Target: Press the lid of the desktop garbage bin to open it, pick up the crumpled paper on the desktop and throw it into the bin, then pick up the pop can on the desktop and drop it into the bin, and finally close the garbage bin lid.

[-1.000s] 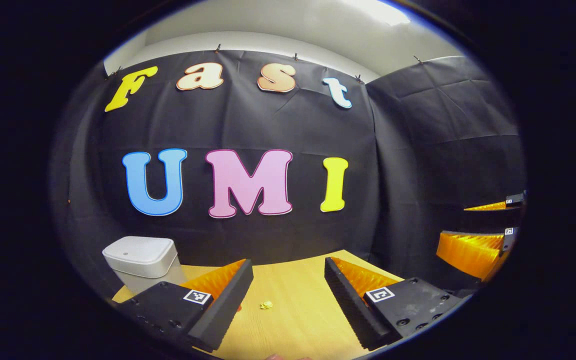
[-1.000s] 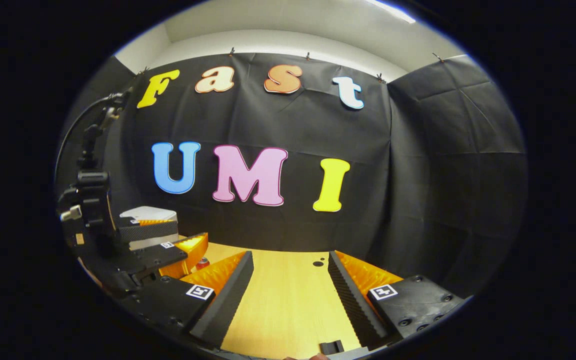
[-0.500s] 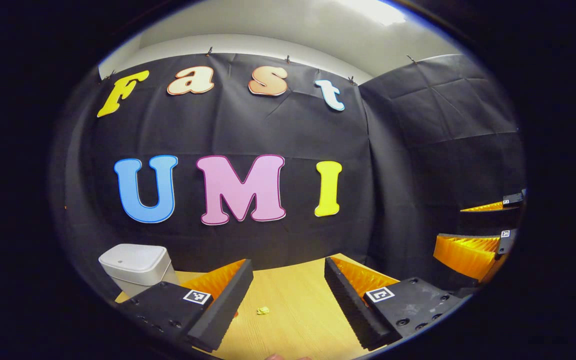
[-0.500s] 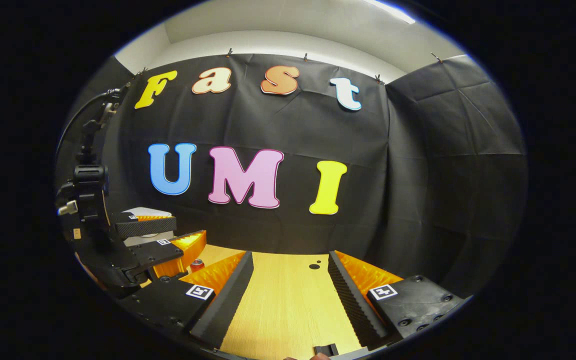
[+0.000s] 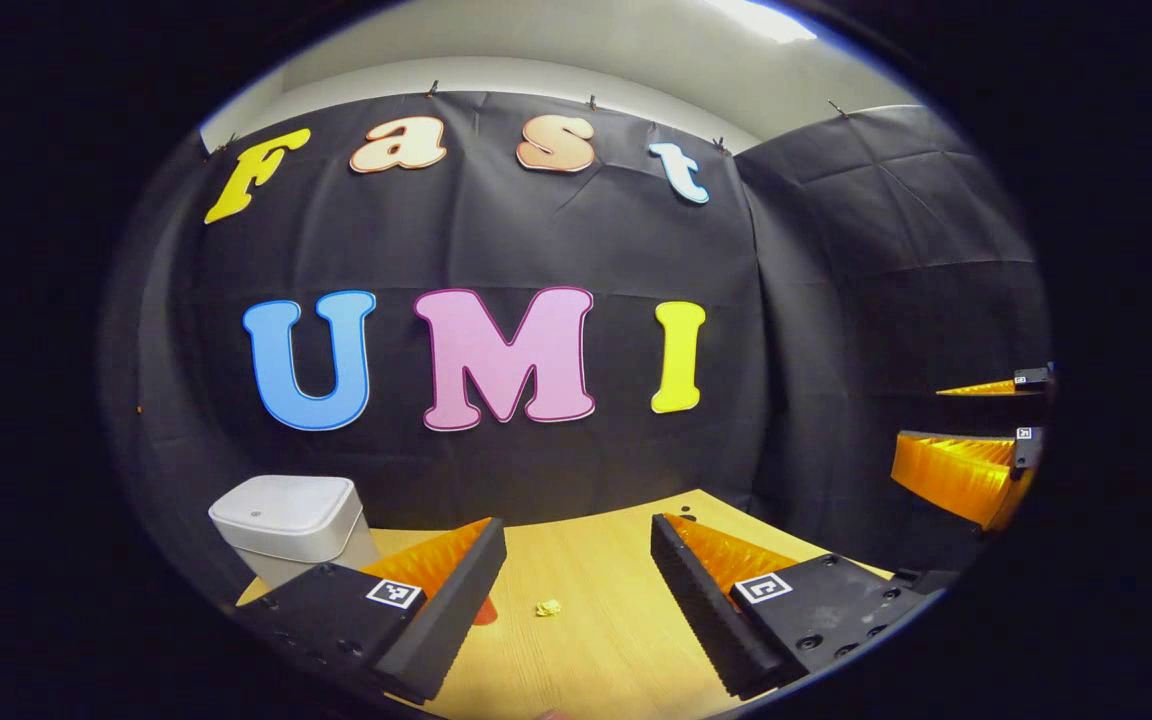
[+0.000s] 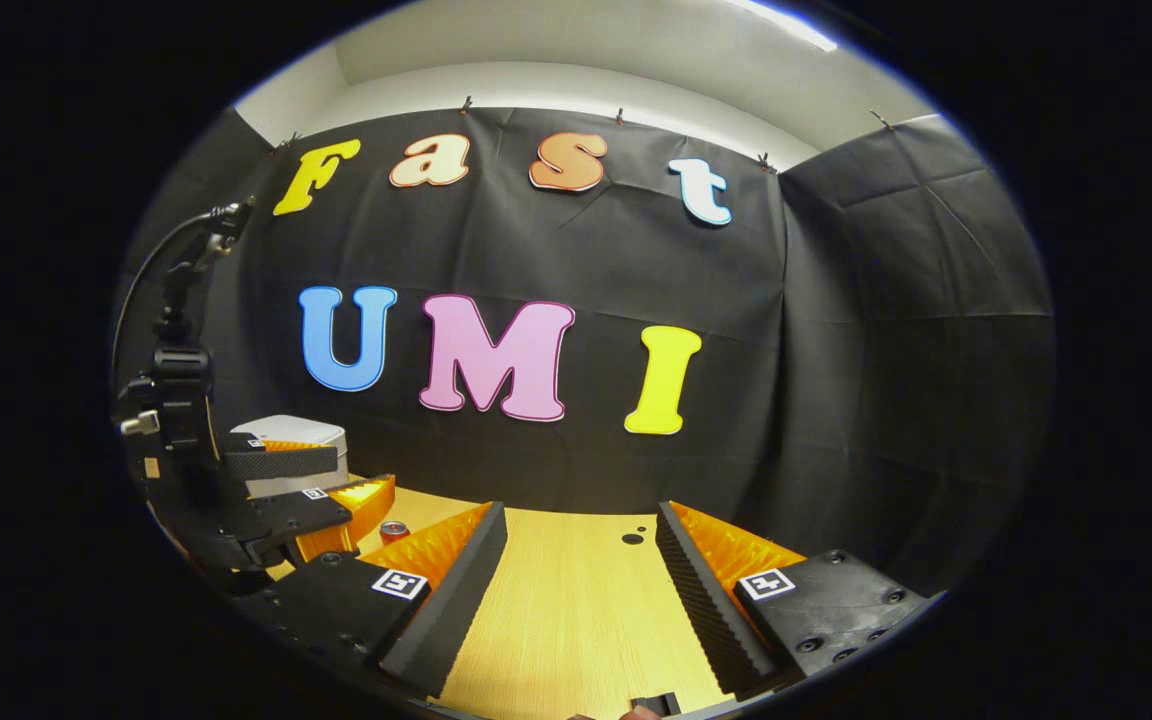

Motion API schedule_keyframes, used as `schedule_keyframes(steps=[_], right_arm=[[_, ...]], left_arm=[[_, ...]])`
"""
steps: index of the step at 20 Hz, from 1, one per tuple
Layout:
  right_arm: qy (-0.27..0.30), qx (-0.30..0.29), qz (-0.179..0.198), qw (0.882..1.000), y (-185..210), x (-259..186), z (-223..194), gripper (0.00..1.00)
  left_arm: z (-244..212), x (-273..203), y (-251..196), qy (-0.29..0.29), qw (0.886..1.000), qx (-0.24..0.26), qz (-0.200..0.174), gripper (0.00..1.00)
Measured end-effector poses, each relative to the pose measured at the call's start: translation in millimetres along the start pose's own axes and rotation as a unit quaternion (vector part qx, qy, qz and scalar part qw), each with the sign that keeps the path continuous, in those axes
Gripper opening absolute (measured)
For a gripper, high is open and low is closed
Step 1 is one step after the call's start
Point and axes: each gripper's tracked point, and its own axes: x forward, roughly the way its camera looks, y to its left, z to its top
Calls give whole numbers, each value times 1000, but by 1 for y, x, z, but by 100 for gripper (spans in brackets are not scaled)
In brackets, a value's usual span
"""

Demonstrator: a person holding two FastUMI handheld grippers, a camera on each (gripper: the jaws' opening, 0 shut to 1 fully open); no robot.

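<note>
Wooden table (image 5: 616, 650) carries a white bin (image 5: 294, 520) at far left, lid down. Left gripper (image 5: 576, 590) and right gripper (image 6: 581, 575) both hover above the table, fingers spread, empty. Can (image 6: 393, 531) stands right of the bin; crumpled paper (image 5: 548, 607) lies between the left gripper's fingers' line of sight.

In the left gripper view, the garbage bin (image 5: 288, 522) stands on the desktop (image 5: 606, 620) at its far left, close to the cloth wall (image 5: 496, 250) behind it. The crumpled paper (image 5: 548, 607) lies on the desktop between the left gripper (image 5: 571, 590) fingers, nearer the left one, well to the right of the bin. The right gripper (image 5: 966, 440) sits off at the far right, beyond the desktop edge. In the right gripper view, the pop can (image 6: 393, 531) stands on the desktop right of the bin, partly behind the left finger (image 6: 436, 590). The left gripper is at the left, in front of the bin, hiding part of it
</note>
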Motion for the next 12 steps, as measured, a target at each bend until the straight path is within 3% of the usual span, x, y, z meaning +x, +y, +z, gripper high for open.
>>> schedule_keyframes(steps=[5, 12], right_arm=[[-4, -3, 1, 1000, 9, 1, 1, 96], [-9, -1, 5, 1000, 25, 11, 6, 96]], left_arm=[[1, 0, 10, -4, 1000, 1, -2, 96], [3, 0, 30, -8, 1000, 8, 2, 86]])
